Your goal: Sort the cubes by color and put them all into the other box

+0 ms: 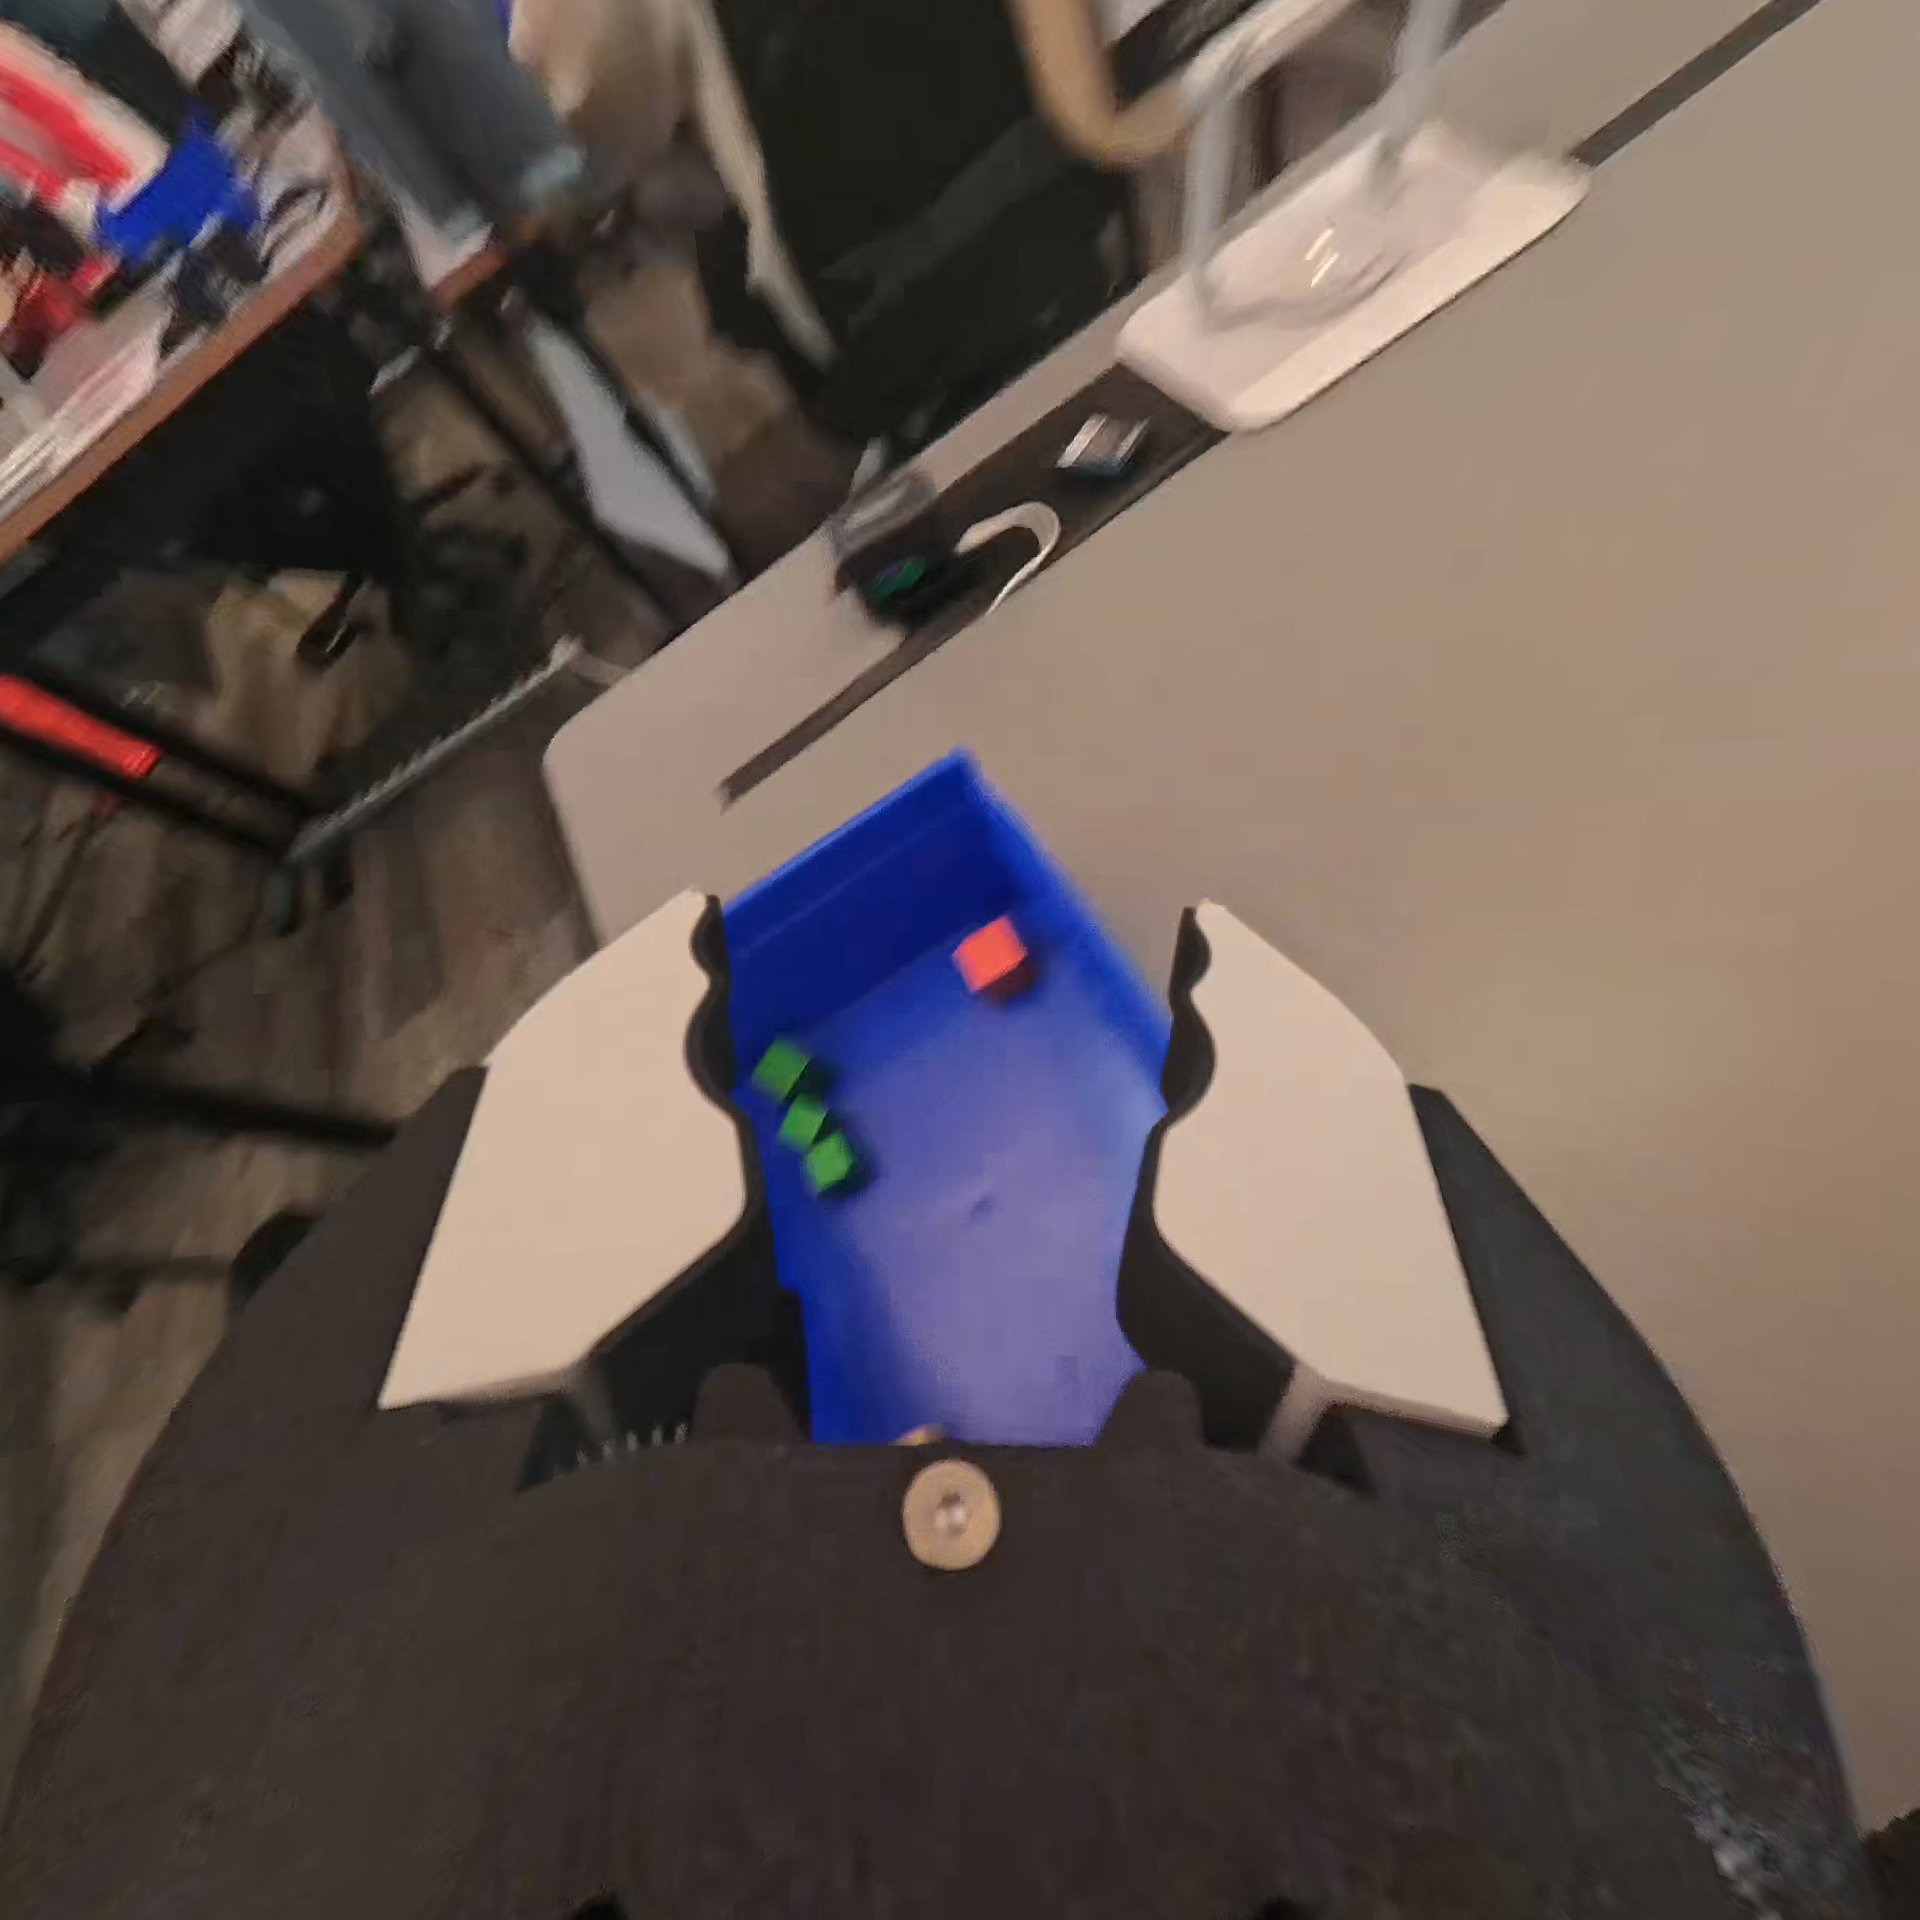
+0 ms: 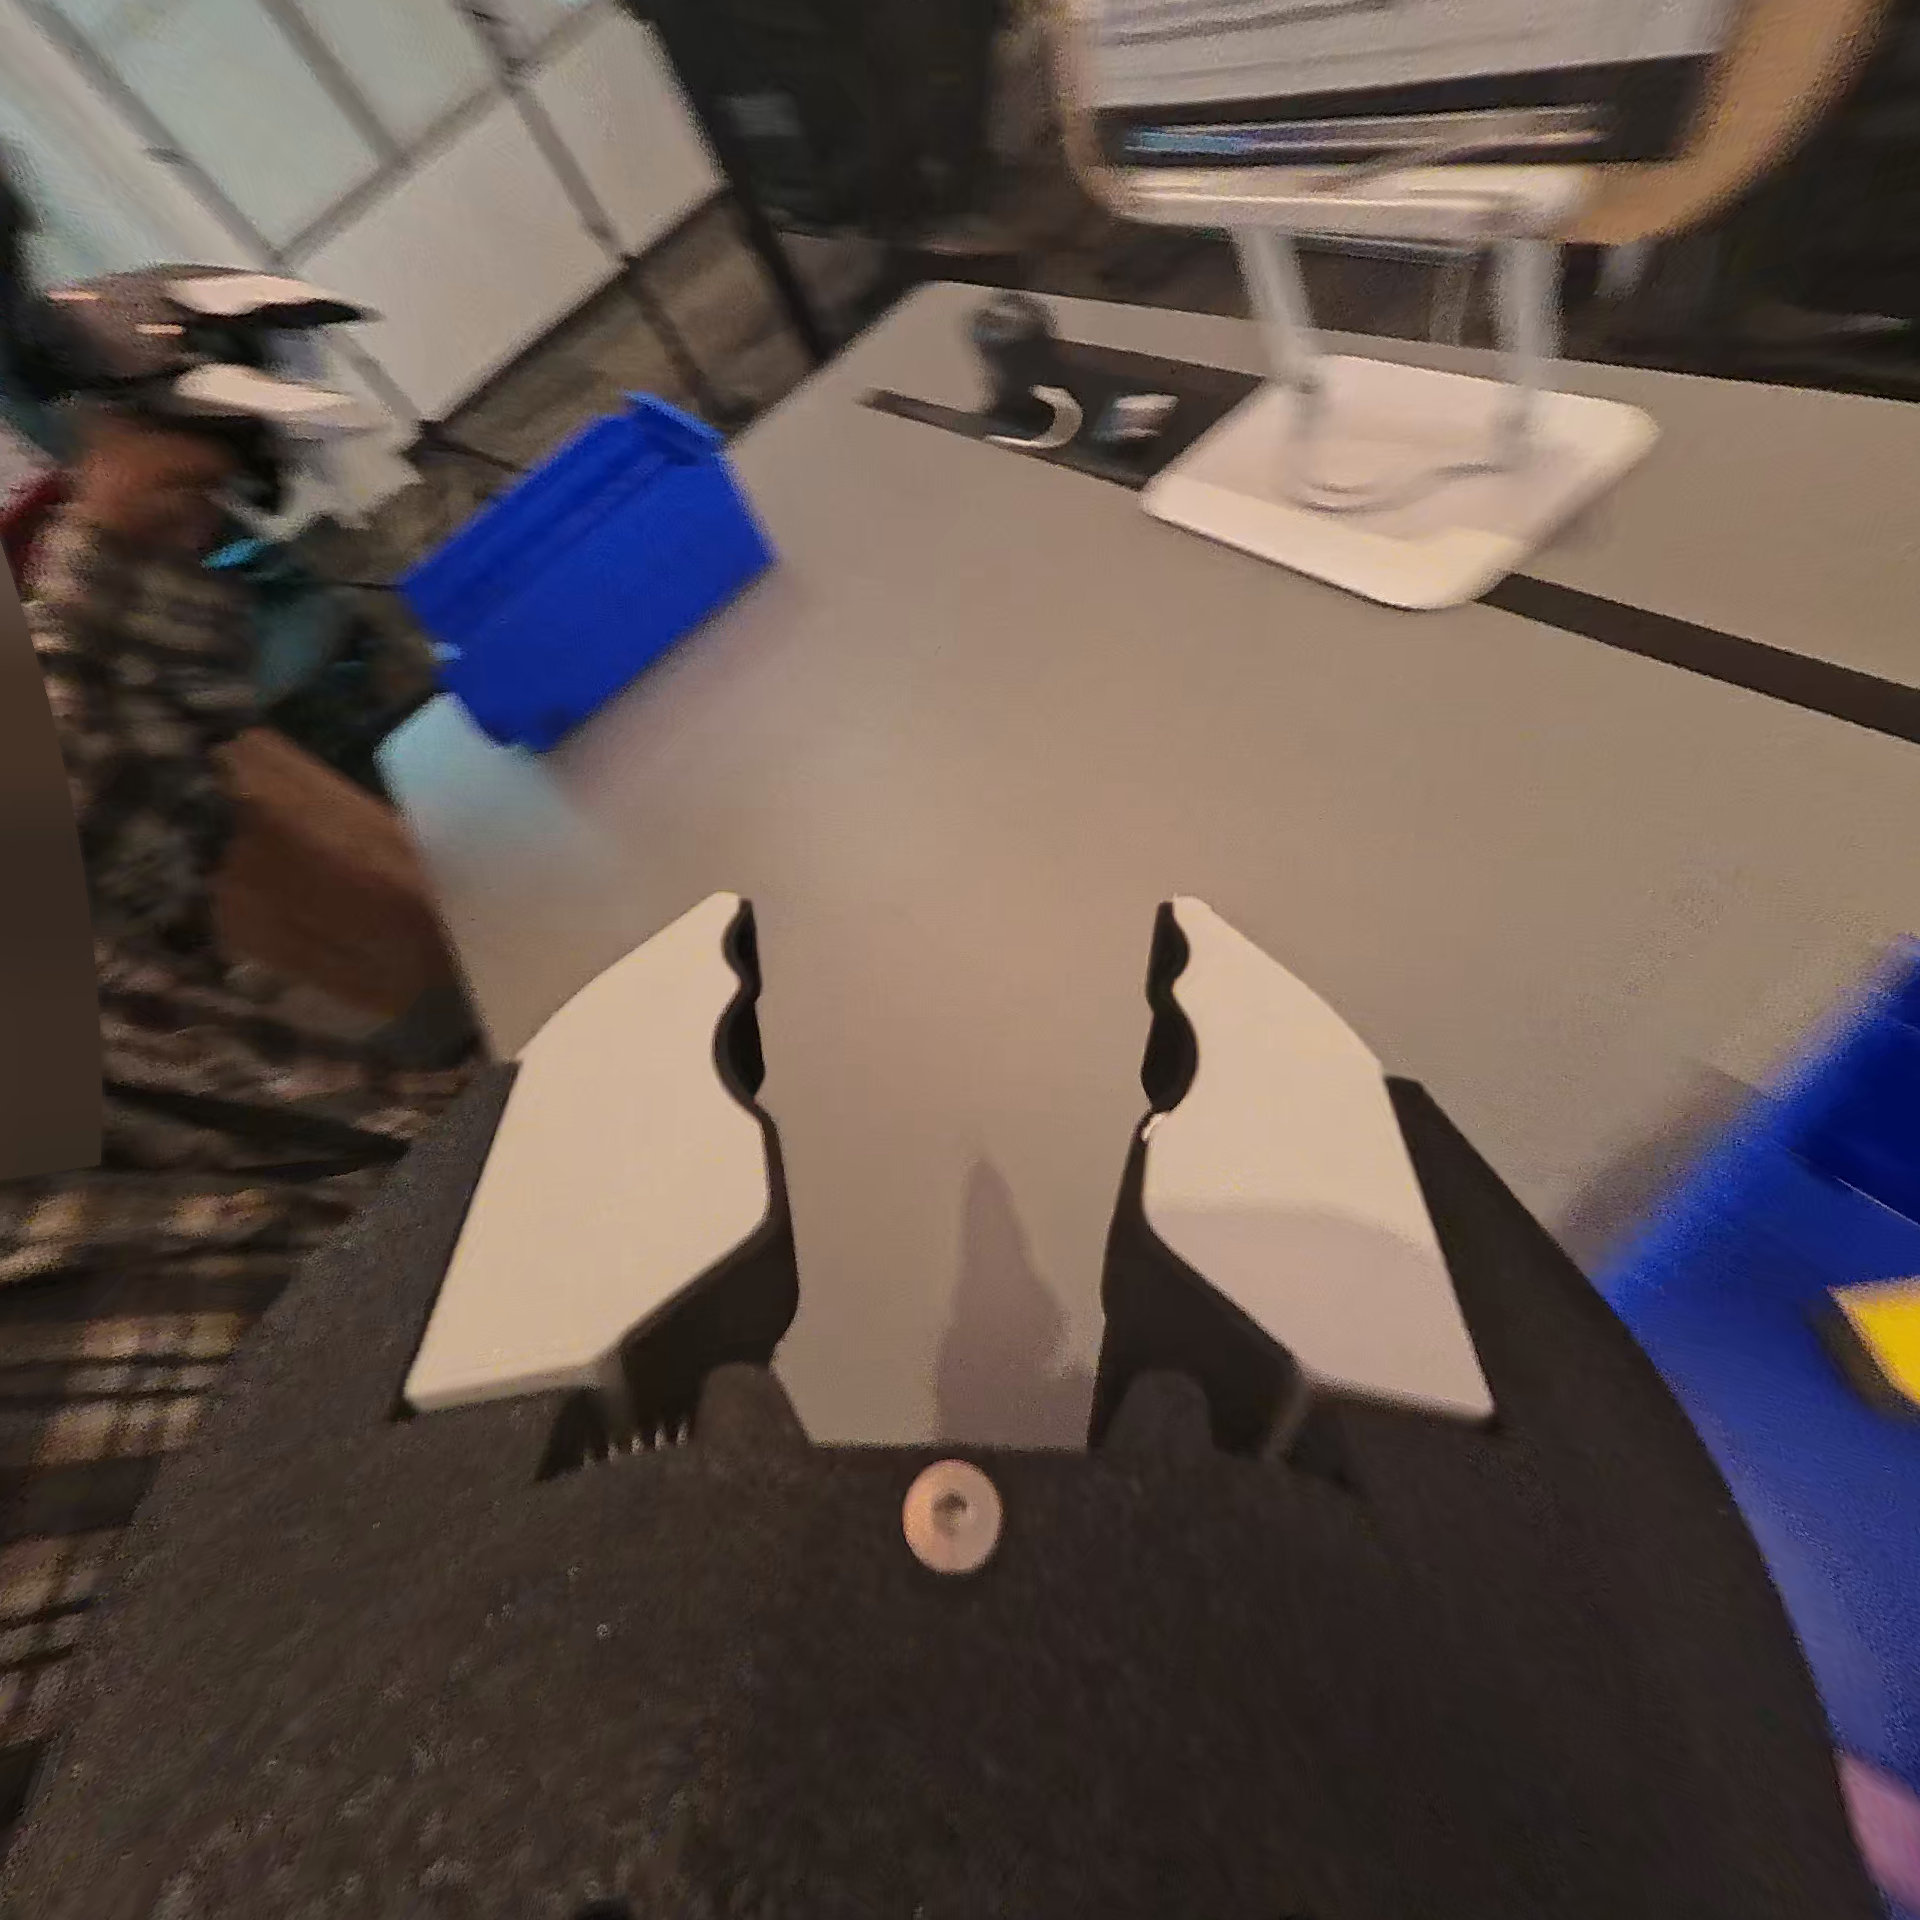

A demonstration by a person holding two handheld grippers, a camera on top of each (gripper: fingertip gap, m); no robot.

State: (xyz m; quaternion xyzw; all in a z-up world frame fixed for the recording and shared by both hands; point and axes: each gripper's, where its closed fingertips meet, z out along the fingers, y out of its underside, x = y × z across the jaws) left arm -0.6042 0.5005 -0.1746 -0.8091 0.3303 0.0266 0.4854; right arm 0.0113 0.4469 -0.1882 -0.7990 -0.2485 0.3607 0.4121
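Smooth grey tabletop [image 2: 1143, 727]; glossy blue plastic box [image 1: 935, 1195] under left tool [image 1: 945, 925], both tools spread, empty.

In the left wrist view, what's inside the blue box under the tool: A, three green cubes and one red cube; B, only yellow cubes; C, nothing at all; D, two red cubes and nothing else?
A: the blue box holds three green cubes bunched by its left wall and one red cube near the far right corner.
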